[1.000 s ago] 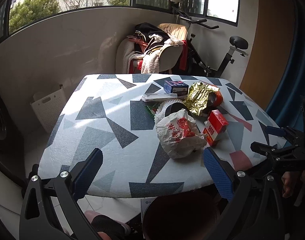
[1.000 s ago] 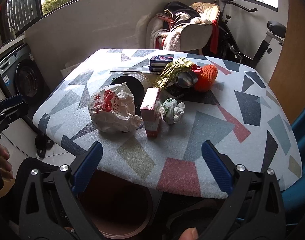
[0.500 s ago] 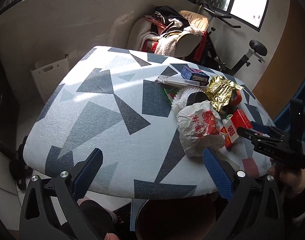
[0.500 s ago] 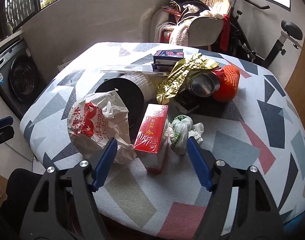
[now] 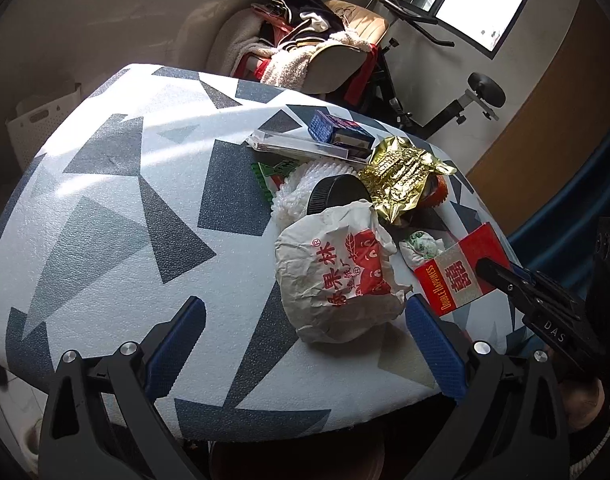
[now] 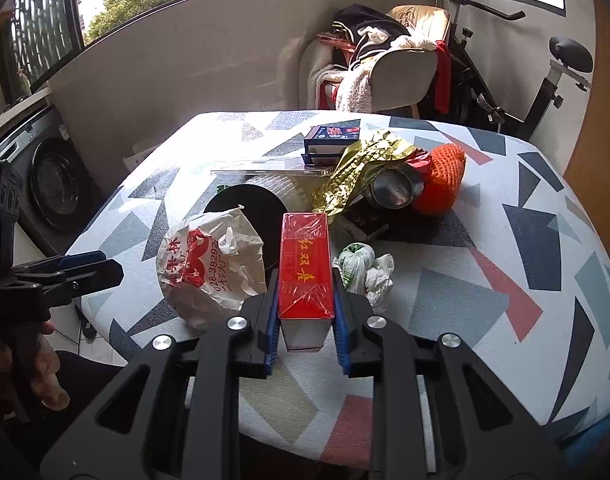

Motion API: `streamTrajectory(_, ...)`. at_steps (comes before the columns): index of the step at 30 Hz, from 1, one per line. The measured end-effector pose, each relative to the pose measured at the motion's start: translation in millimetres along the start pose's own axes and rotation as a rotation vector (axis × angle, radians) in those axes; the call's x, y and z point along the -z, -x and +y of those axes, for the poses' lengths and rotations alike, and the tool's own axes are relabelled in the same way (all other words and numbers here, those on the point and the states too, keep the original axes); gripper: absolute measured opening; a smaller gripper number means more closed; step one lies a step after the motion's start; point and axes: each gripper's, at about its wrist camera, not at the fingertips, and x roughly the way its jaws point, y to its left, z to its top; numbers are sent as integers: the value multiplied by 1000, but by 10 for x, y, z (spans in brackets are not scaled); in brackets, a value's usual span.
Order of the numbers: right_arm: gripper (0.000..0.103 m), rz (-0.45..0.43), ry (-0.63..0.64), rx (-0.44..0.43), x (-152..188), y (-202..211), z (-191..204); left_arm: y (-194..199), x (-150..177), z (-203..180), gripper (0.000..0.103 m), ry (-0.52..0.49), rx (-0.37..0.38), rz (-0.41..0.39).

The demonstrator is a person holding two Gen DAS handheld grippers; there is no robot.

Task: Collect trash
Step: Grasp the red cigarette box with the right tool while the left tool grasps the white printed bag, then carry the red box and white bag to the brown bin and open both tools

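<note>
My right gripper [image 6: 304,304] is shut on a red carton box [image 6: 304,264], gripped at its near end on the patterned table [image 6: 485,280]. The box also shows in the left wrist view [image 5: 459,272], with the right gripper [image 5: 505,280] on it. A crumpled white bag with red print [image 5: 337,276] lies left of the box [image 6: 209,268]. A small green-and-white wad [image 6: 365,268] lies right of the box. A gold foil wrapper [image 5: 405,176] lies behind. My left gripper [image 5: 305,340] is open and empty at the table's near edge, in front of the white bag.
Behind the trash lie a blue box [image 6: 333,136], a clear flat case [image 5: 305,148], a black disc on white netting [image 6: 245,204], a metal can [image 6: 393,188] and an orange knitted thing [image 6: 445,172]. A brown bin [image 5: 297,460] stands under the table edge. A chair with clothes [image 6: 385,64] stands beyond.
My right gripper moved forward and closed on the red box. My left gripper moved closer over the table edge toward the white bag and stayed open.
</note>
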Motion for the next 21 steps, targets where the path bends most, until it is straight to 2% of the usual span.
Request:
streamTrajectory(4,26,-9,-1,20,27,72,-50,-350,-142,-52,98,46,10,57)
streamTrajectory(10,26,-6,-18,28,75,113,-124,-713,-249,-76,98,120,47,98)
streamTrajectory(11,26,-5,-22,27,81,120,-131,-760,-236,-87,94,124,49,111)
streamTrajectory(12,26,-5,-25,27,88,128,-132,-782,-223,-93,86,123,48,118)
streamTrajectory(13,26,-7,-25,27,95,147,-135,-793,-201,-106,65,116,49,129)
streamTrajectory(16,26,-18,-24,26,107,220,-138,-718,-156,-124,64,94,56,129)
streamTrajectory(21,26,-28,-37,23,124,320,-128,-396,-117,-270,62,-33,33,92)
